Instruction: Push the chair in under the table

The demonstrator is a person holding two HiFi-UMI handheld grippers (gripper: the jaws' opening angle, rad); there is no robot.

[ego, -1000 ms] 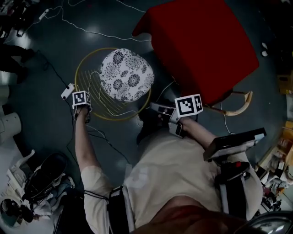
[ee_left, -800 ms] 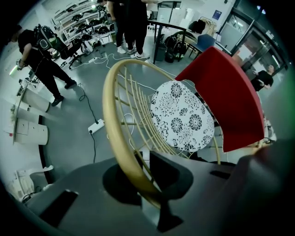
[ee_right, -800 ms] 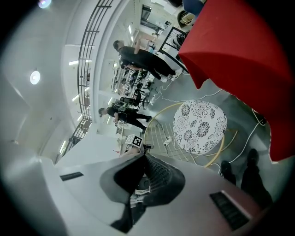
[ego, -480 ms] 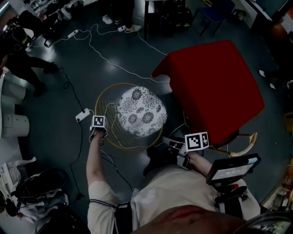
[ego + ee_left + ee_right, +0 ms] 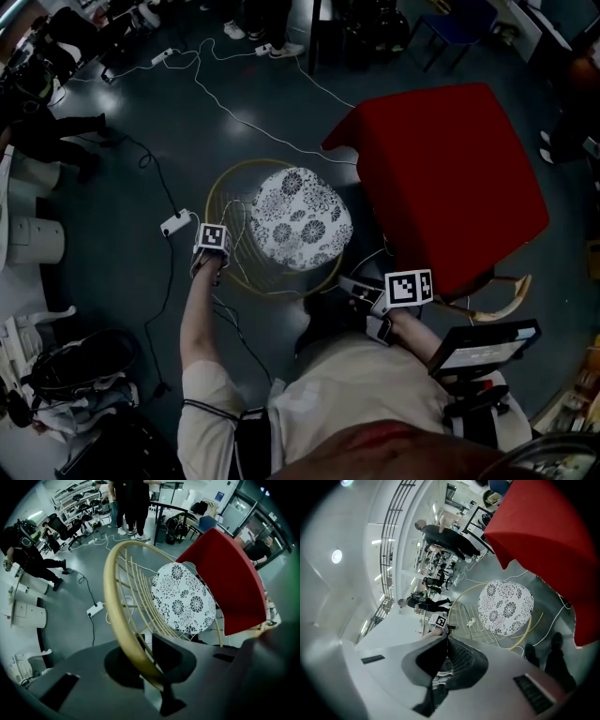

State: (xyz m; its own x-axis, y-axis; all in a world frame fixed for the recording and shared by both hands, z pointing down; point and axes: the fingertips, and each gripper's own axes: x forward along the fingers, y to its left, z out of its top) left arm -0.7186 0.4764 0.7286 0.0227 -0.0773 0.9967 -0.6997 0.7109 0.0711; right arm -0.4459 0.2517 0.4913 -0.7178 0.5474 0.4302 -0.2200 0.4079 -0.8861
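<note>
Gripping the gold rim [image 5: 115,616] of the chair [image 5: 281,281], the left gripper [image 5: 150,665] points straight down. Its jaws are set narrow, with the hoop clamped between them, on the side of the chair that faces away from the table [image 5: 450,178]. The chair is a round wire frame with a black-and-white flowered cushion [image 5: 300,218] on its seat. It stands just beside the table's left edge in the head view, and the whole cushion shows clear of the red cloth that drapes the table. The right gripper [image 5: 447,639] is held off the table's near corner, close to the person's body. It points toward the chair with its jaws pressed together and nothing between them. A curved wooden piece [image 5: 497,305] shows below the cloth at that same near corner. On the grey floor left of the table, beyond the chair, lies a white power strip [image 5: 175,222] just beside the left gripper. White cables [image 5: 234,103] run from the far side of the chair toward the table's far corner. Several people stand on the floor well beyond the table's far side.
</note>
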